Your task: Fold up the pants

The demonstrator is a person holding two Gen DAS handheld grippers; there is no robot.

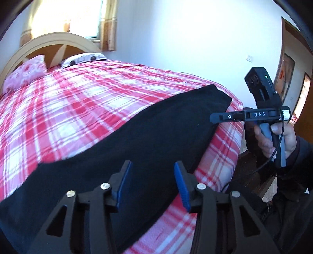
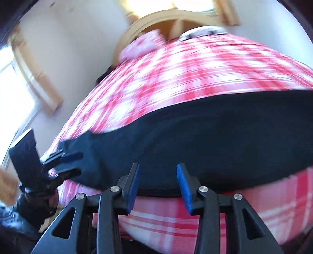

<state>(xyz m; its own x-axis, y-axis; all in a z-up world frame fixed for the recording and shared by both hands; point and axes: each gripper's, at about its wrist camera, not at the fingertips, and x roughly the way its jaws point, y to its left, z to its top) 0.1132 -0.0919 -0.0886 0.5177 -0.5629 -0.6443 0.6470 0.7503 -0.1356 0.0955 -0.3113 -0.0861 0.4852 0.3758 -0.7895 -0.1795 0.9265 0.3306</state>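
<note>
Black pants (image 1: 137,132) lie stretched flat across the near part of a bed with a red and white plaid cover (image 1: 82,91). My left gripper (image 1: 152,172) is open and empty, just above the pants near one end. My right gripper (image 2: 158,173) is open and empty over the pants' (image 2: 195,140) near edge. In the left wrist view the right gripper (image 1: 213,118) hovers by the pants' far right end. In the right wrist view the left gripper (image 2: 76,163) sits at the pants' left end with its jaws apart.
A pink floral pillow (image 1: 27,72) and a curved wooden headboard (image 1: 49,42) are at the far end of the bed. A window (image 1: 68,15) is behind it. A doorway (image 1: 289,78) is to the right. The bed's edge (image 1: 227,156) drops off near me.
</note>
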